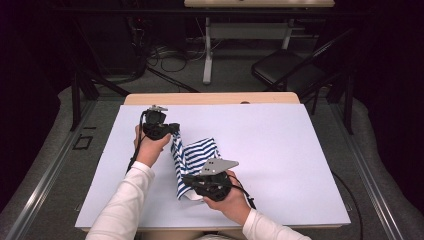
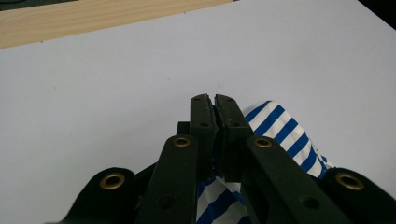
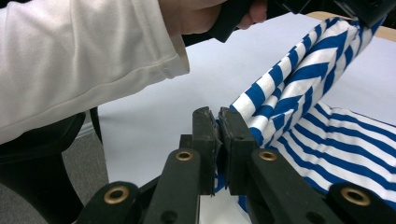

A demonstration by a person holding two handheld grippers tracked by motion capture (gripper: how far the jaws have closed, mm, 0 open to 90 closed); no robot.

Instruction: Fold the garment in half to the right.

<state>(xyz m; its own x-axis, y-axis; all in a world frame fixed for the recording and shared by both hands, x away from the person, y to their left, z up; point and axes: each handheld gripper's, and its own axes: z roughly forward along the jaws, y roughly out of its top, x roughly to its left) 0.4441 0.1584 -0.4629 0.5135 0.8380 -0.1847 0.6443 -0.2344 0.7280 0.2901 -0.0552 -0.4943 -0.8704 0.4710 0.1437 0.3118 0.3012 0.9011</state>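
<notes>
A: High view first. Where's the cloth?

B: Striped cloth (image 1: 192, 162) hangs between the two grippers, mid-table, left of centre. Left gripper (image 1: 172, 129) pinches its far end; right gripper (image 1: 189, 181) pinches the near end. Long axis runs from one set of jaws to the other, far to near, slightly slanted. A loose flap spreads to the right of that line.

A: Room around it?

B: White table (image 1: 290, 150) is bare to the right of both jaws, wide stretch out to the right edge. Less space left of the jaws. Near edge close behind the right gripper. Beyond the far edge: grey floor, a black chair (image 1: 287, 70), another table's legs.

A: Left gripper view?

B: Jaws together, clamped on the cloth (image 2: 285, 130); fabric spills out to the right of and below them. Ahead of the jaws, plain white surface, then a wood strip (image 2: 93, 18) at the far edge.

A: Right gripper view?

B: Jaws clamped on a cloth (image 3: 299, 88) edge. From them the gathered band climbs up and right to the other gripper (image 3: 369, 9). Right of the jaws, flat stripes lie on the table. Left of them, a white sleeve (image 3: 84, 60), with floor below.
</notes>
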